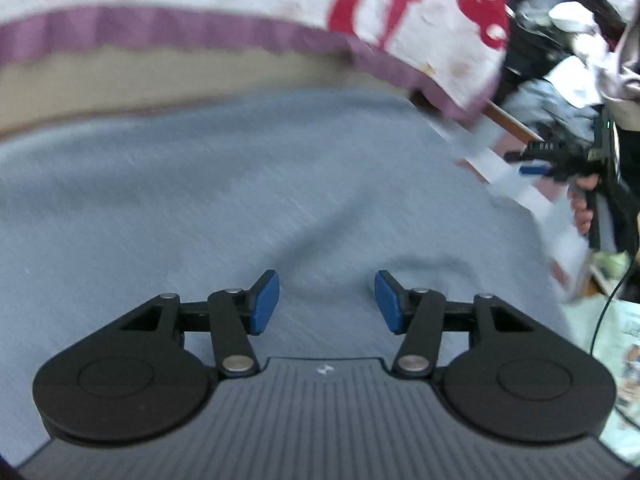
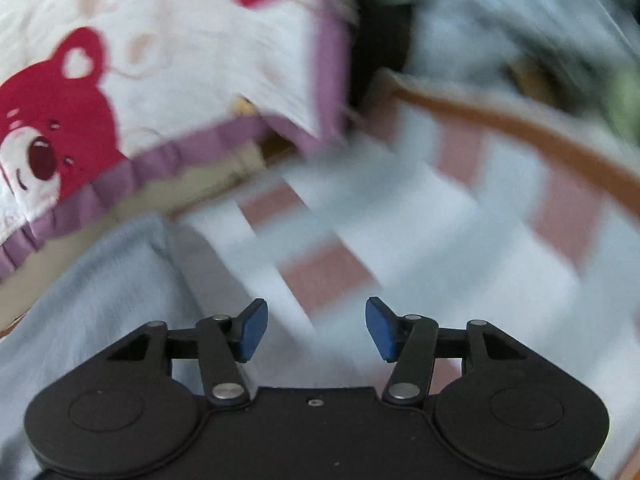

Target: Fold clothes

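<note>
A light blue-grey garment [image 1: 240,184] lies spread flat and fills most of the left wrist view. My left gripper [image 1: 327,300] is open and empty just above it. In the right wrist view the garment's edge [image 2: 100,280] shows at the lower left. My right gripper [image 2: 316,330] is open and empty over a pink and white checked cloth [image 2: 400,220], to the right of the garment. The right gripper also shows in the left wrist view [image 1: 536,164], held in a hand off the garment's right edge. Both views are motion-blurred.
A white blanket with red bears and a purple border [image 1: 240,0] lies beyond the garment; it also shows in the right wrist view [image 2: 140,80]. A brown wooden edge [image 2: 520,128] runs behind the checked cloth. A heap of dark and pale clothes [image 1: 560,40] sits at the far right.
</note>
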`<state>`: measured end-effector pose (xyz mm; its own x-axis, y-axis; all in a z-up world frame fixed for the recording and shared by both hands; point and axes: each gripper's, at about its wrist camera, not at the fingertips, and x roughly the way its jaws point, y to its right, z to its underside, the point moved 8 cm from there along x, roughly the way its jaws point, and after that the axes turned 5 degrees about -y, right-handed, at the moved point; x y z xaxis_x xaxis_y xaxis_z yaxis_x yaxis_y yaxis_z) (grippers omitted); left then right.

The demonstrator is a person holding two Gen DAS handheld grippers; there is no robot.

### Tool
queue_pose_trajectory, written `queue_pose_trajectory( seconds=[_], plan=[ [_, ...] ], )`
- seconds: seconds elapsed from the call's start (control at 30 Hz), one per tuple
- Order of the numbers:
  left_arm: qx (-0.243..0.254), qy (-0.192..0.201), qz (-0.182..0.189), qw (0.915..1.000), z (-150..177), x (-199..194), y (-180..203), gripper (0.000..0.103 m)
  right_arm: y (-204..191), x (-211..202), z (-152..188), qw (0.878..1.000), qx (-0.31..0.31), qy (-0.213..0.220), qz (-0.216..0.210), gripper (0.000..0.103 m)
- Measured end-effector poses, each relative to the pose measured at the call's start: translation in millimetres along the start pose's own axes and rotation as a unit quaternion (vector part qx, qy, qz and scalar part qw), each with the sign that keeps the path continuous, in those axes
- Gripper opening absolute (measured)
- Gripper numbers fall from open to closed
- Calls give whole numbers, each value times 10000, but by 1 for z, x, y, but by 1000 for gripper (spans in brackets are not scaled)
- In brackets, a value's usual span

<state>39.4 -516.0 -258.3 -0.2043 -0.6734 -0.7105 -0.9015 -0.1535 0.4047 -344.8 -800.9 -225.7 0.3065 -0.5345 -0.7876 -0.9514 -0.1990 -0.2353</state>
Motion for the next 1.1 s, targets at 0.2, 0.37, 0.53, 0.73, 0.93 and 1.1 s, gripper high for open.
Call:
queue_pose_trajectory(
  seconds=[0.2,0.37,0.53,0.73,0.93,1.1],
  plan=[
    [-382,-297,-73,9988,44,-1,5,55,20,5,68,9859,973,-877,-1045,61],
    [-685,-139,-558,9960,72,-22,-13,56,-17,-9,70,9958,-585,-200,-676,5],
    [-595,-249,-1036,9925,88,-41,-24,4,-20,-66,29,9858,-1200,1161,157,1],
    [-1139,73,-1479,9824,91,-57,-33,7,11,-31,59,9877,-1325,217,803,5],
    [-1238,-39,-1786,9761,120,-112,-34,36,9,-32,75,9680,-1826,126,1714,28],
    [-1467,-153,-2839,9475,168,-199,-53,45,17,-64,68,9770,-1289,395,1655,42]
  ],
)
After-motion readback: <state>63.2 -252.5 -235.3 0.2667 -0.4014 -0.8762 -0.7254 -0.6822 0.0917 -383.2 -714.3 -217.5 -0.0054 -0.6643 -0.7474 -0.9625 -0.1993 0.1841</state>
